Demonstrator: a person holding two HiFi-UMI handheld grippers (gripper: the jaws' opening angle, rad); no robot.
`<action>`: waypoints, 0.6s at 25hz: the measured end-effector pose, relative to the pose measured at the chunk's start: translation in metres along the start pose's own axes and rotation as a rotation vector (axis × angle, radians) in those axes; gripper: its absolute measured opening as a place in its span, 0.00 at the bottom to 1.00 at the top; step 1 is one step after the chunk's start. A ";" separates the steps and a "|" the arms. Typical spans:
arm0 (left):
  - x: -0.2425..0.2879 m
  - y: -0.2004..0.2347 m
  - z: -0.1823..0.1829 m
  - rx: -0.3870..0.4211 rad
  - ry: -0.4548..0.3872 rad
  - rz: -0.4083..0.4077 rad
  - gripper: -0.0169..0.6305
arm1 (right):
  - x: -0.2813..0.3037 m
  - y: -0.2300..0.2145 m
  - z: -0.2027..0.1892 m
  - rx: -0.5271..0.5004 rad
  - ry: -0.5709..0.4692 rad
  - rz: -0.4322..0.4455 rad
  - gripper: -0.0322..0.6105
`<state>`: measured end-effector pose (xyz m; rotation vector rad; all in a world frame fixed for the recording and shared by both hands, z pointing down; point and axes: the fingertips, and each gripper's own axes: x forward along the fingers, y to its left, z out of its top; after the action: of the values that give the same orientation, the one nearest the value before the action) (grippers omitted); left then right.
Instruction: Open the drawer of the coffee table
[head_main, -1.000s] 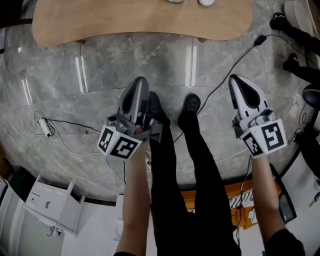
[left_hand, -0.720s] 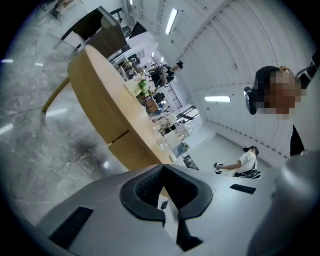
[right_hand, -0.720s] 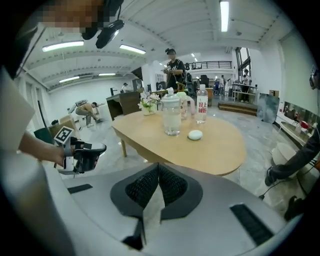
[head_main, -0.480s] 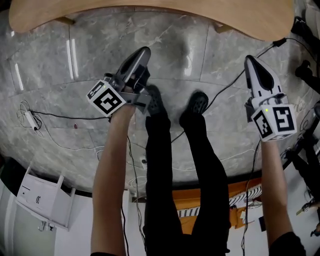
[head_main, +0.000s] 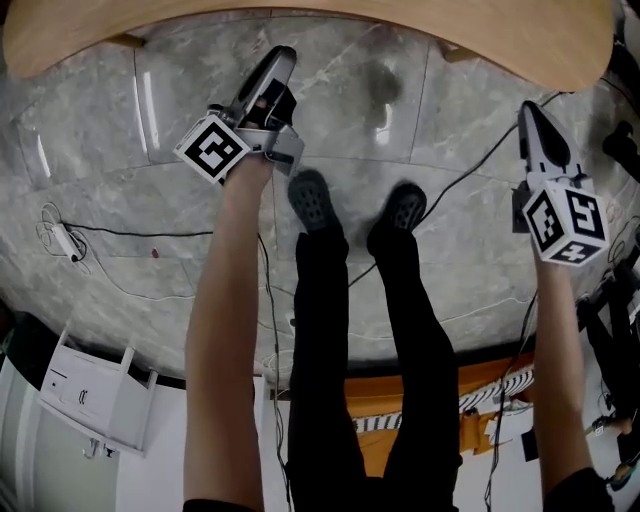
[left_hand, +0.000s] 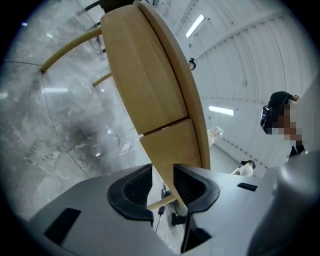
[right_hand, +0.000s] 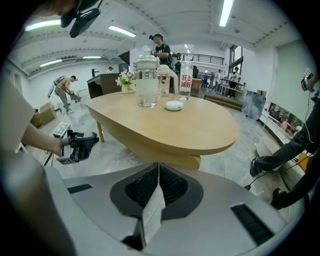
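The left gripper (left_hand: 162, 177) has just been opening its jaws. In its own view the two ribbed pads stand apart with a clear gap and nothing pinched in it. Only the wooden side band of the coffee table (left_hand: 150, 75) and one pale leg show beyond that gap. The right gripper (right_hand: 159, 175) is clenched, its pads pressed flat together on nothing, and it looks over the tabletop from the near side. In the head view both tools have travelled up the frame since a second ago. The left one was at mid-frame then and now has its tip at the upper centre-left, just under the table's curved edge. The right one sits at the upper right, near that edge but apart from it. The table has widened to span the whole top of the frame. Outward from the left jaws, a dark seam (left_hand: 165, 124) cuts the side band into two panels. The panel below it, nearest the jaws, is probably the front of the drawer (left_hand: 172, 145), flush and shut, though no handle shows and I cannot tell for sure. I judge this the end of the approach: the left tool is readied to take hold, nothing is gripped, and the drawer is not yet opened. In the right gripper view a glass jar (right_hand: 146, 82), a bottle (right_hand: 185, 80) and a small white object (right_hand: 174, 105) stand on the tabletop, well back from the near edge.
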<state>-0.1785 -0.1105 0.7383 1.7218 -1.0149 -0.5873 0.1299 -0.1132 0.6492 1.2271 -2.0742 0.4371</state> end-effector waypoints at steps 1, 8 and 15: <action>0.003 0.002 0.004 0.013 0.005 0.005 0.24 | 0.001 -0.003 -0.002 -0.011 0.007 -0.004 0.07; 0.028 0.007 0.023 0.285 0.158 0.019 0.52 | 0.010 -0.011 0.004 -0.055 -0.010 -0.006 0.37; 0.049 0.018 0.023 0.380 0.290 0.020 0.68 | 0.018 -0.012 -0.007 -0.075 -0.001 -0.049 0.46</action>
<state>-0.1763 -0.1663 0.7500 2.0535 -0.9746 -0.1249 0.1370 -0.1265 0.6666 1.2316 -2.0376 0.3337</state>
